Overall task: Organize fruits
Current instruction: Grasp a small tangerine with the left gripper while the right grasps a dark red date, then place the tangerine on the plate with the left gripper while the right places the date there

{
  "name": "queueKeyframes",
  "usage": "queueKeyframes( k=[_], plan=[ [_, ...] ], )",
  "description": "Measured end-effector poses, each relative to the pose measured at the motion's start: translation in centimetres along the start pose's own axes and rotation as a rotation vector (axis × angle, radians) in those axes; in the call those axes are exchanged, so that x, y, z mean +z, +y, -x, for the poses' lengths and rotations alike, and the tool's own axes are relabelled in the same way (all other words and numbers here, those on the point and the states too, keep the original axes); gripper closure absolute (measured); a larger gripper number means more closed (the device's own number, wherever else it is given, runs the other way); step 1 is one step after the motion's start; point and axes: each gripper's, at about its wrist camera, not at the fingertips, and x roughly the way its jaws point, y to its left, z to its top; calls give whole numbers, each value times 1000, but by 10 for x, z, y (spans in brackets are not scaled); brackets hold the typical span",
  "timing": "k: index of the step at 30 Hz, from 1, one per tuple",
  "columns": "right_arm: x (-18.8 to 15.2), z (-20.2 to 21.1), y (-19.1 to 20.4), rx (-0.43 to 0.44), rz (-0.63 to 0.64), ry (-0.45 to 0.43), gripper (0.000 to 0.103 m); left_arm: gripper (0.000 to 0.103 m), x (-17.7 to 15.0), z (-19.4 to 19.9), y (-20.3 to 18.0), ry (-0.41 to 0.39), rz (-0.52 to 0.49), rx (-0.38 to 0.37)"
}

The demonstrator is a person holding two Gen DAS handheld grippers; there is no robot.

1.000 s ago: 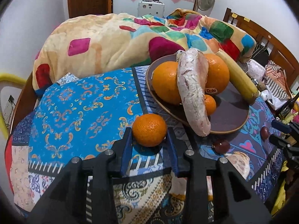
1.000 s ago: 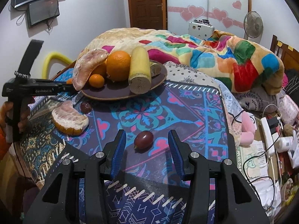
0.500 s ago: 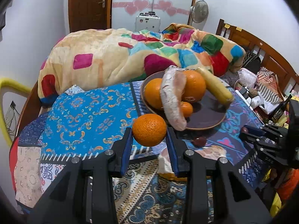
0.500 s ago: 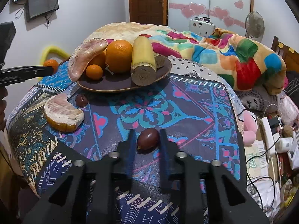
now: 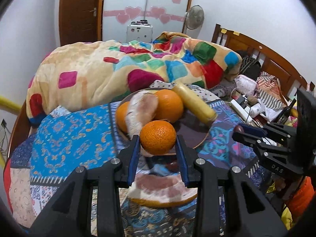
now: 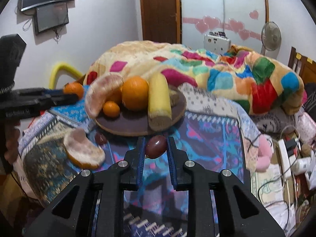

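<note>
Now, left claw (image 5: 158, 145) clamped on mandarin (image 5: 157, 137) above pomelo wedge (image 5: 163, 190), right claw (image 6: 156, 147) pinching grape (image 6: 156, 146) near plate (image 6: 126, 127)

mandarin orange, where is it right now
The mandarin orange is clamped in the left gripper, centre of the left wrist view, held above the near edge of the brown plate, in front of the pomelo wedge.

Tangerine (image 5: 157, 137): you hold it clamped above the plate's near edge.
Grape (image 6: 156, 147): dark red, you grip it near the plate (image 6: 126, 128).
Pomelo wedge (image 6: 84, 151): on the cloth beside the plate.
</note>
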Motion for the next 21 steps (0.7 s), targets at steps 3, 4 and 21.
queueKeyframes(
  k=[3, 4, 21],
  plan=[
    [10, 1, 4, 13, 16, -26, 83, 67, 1, -9, -7, 11, -10, -15],
    [13, 0, 6, 17, 21, -34, 83, 67, 1, -11, -8, 14, -12, -17],
    [41, -39, 19, 48, 60, -31, 82, 65, 4, -47, -10, 65, -37, -11]
  ],
)
